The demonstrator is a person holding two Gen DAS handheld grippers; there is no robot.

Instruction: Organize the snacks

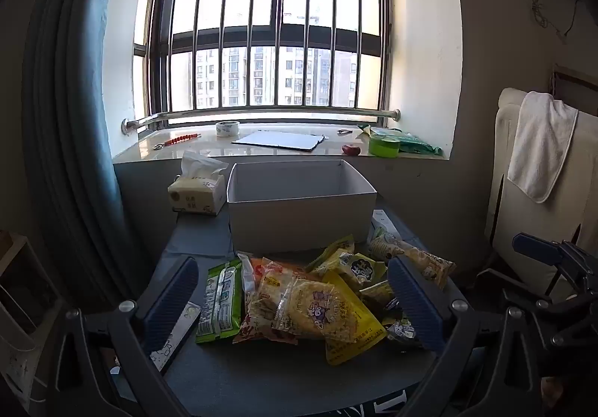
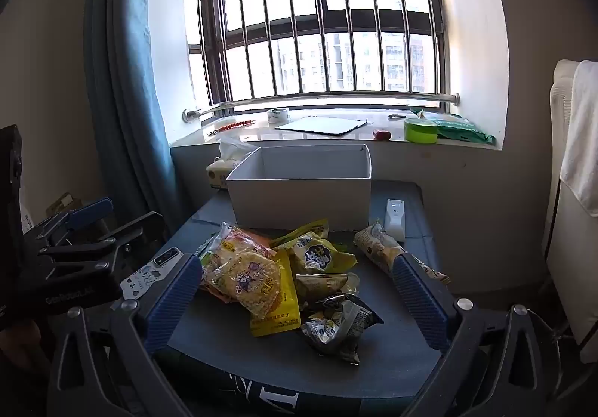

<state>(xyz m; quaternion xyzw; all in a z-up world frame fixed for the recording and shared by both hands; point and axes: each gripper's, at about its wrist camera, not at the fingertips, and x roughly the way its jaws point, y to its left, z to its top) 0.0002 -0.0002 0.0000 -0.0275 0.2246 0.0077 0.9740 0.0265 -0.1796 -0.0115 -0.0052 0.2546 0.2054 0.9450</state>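
Right now your left gripper (image 1: 295, 305) and right gripper (image 2: 299, 290) both hover with jaws spread wide, holding nothing, over the near side of the snack pile (image 1: 321, 301) on the dark table (image 1: 261, 379). The white box (image 1: 299, 207), which looks empty from here, sits just beyond the pile, toward the window. Take a top packet first: the yellow packet (image 2: 276, 301) or the crumpled silver one (image 2: 336, 323). Pinch a sealed edge rather than the puffed middle, lift clear, and set it down inside the far box. Leave the remote (image 2: 395, 219) at the right alone.
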